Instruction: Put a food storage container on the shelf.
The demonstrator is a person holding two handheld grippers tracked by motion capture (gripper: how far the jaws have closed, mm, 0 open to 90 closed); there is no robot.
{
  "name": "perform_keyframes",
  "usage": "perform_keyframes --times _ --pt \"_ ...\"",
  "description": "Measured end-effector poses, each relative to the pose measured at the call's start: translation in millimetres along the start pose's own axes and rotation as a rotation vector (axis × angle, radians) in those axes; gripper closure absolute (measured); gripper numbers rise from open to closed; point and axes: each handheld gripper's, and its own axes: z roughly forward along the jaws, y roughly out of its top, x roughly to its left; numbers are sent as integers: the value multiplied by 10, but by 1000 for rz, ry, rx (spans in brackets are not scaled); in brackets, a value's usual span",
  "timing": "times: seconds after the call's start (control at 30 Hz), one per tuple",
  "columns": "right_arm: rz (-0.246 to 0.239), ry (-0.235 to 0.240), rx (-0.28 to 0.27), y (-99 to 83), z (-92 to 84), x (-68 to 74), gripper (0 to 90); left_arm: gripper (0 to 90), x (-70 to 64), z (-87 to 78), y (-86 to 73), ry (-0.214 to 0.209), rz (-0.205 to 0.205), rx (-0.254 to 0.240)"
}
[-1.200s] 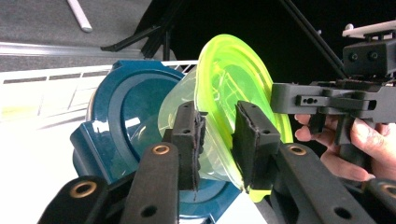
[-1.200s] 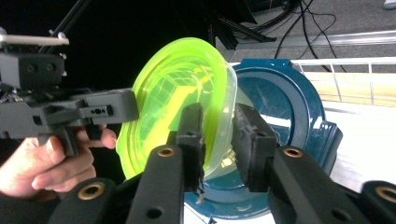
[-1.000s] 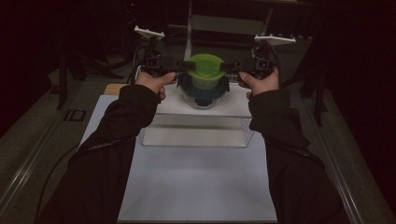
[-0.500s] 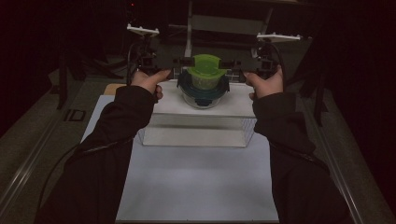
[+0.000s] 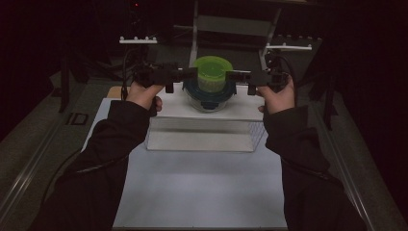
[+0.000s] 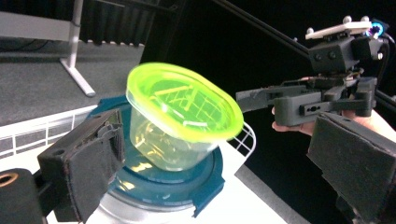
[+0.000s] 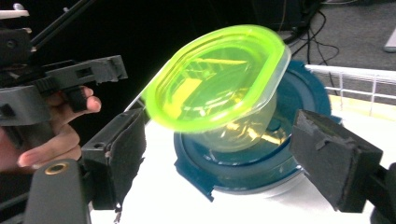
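Both grippers, left gripper (image 5: 190, 73) and right gripper (image 5: 232, 76), gape wide, flanking without touching one green-lidded tub (image 5: 212, 73) stacked on one blue-lidded container (image 5: 210, 94) atop the white box (image 5: 202, 115).

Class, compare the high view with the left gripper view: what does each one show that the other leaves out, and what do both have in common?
The high view alone takes in both dark sleeves, the white table top and the clear box under the containers. The left gripper view alone gives the left tongs close up, their padded jaws apart on either side of the stack, and the ridged pattern in the green lid. Both show the green-lidded clear tub resting on the blue-lidded container, and the right tongs reaching toward it.
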Motion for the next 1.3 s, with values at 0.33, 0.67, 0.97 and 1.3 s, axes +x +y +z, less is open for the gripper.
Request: perform_keyframes --times 0.33,0.67,0.97,1.3 --pt "-66 48 -35 -321 -166 133 169 27 -161 -49 -350 -11 91 43" --pt "-87 78 -13 -725 -217 105 169 27 -271 -153 -603 0 152 45" --pt "-81 83 8 -1086 -169 -17 170 27 -335 -190 -955 4 183 76" --pt "-104 82 29 -1423 -74 -89 169 27 -384 -166 -1319 0 227 112"
